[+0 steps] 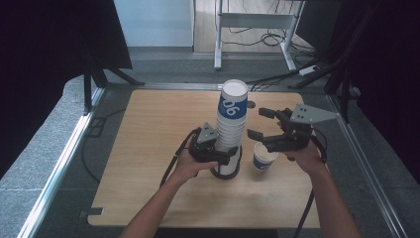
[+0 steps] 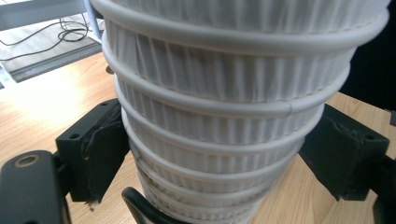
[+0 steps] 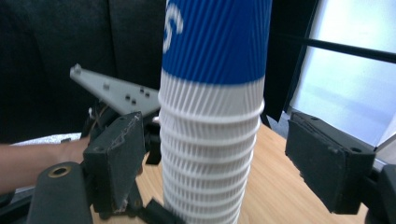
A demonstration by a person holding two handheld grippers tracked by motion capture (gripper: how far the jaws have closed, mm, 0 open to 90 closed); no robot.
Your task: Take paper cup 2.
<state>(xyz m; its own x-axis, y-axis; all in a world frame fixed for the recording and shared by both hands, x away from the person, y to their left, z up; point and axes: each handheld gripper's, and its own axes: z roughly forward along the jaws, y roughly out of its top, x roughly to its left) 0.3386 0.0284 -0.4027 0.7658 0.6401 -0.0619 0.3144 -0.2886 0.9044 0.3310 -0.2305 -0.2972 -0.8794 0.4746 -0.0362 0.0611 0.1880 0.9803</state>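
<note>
High view: even, moderate light on the worktop [image 1: 148,148] — corners fall off to near black, soft short shadows, slightly soft overall. Left gripper view: stack of cups [image 2: 224,116] very close, ribbing a little blurred; glare washes out the wood at far left. Right gripper view: bright pale panel [image 3: 345,88] behind — overexposed; left background dark, jaw edges soft.

Left forearm reaching forward, left gripper [image 1: 225,157] with jaws closed against what stands between them, right forearm angled in, right gripper [image 1: 260,124] raised, jaws spread wide
</note>
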